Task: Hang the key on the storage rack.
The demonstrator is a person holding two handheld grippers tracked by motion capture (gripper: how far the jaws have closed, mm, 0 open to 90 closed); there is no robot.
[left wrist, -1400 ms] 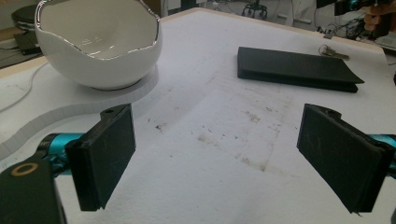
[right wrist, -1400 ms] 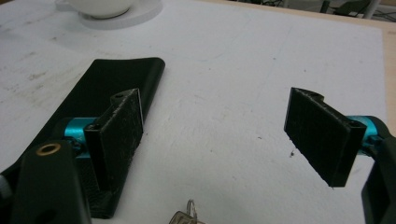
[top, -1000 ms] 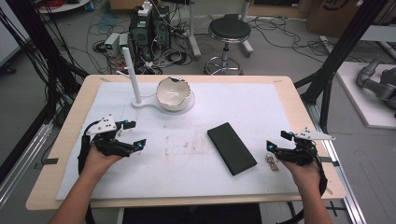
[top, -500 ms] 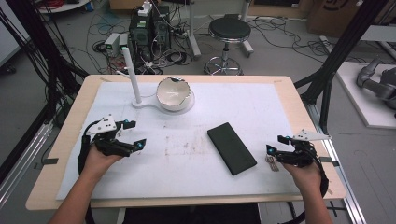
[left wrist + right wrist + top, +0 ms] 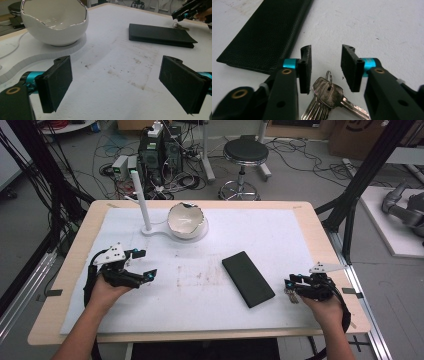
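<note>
R gripper [image 5: 325, 68] closing round keys [image 5: 329, 96] (not yet gripped).

I see my left gripper [image 5: 117, 82] at the bottom of the frame, its two black flat pads [image 5: 56, 83] far apart with nothing between them. Under them is a white foam mat [image 5: 112, 62] with small brown stains in the middle. In the upper left sits a round white bowl with a wavy silver rim [image 5: 55, 22]. In the upper right lies a flat black leather wallet [image 5: 160, 35]. Just past it, in the top right corner, is the other black gripper [image 5: 178, 16] above a little bunch of metal keys [image 5: 180, 25].
</note>
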